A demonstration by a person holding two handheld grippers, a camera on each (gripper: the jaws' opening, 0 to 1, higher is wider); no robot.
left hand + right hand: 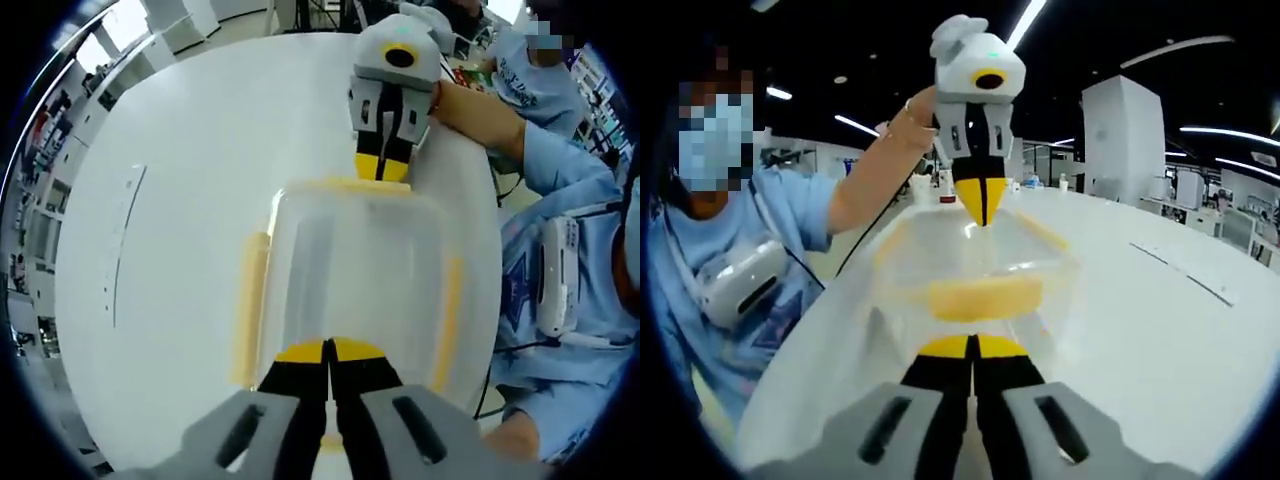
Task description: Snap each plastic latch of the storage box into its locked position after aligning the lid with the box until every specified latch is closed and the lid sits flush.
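A clear storage box [350, 270] with its lid on lies on the white table [190, 200]. Yellow latches run along its left side [250, 310] and right side [447, 320]. My left gripper [328, 352] is shut, its tips on the box's near end. My right gripper [382, 168] is shut too, and points down at the far end latch [365, 186]. In the right gripper view, my right gripper [972, 347] sits just behind that end latch [980, 297]. My left gripper [981, 205] touches the box [980, 250] at its opposite end.
A person in a light blue top [560, 230] stands at the table's edge next to the box, one arm [875, 170] holding the left gripper. Strips of white tape [122, 240] lie on the table. Office furniture stands beyond the table.
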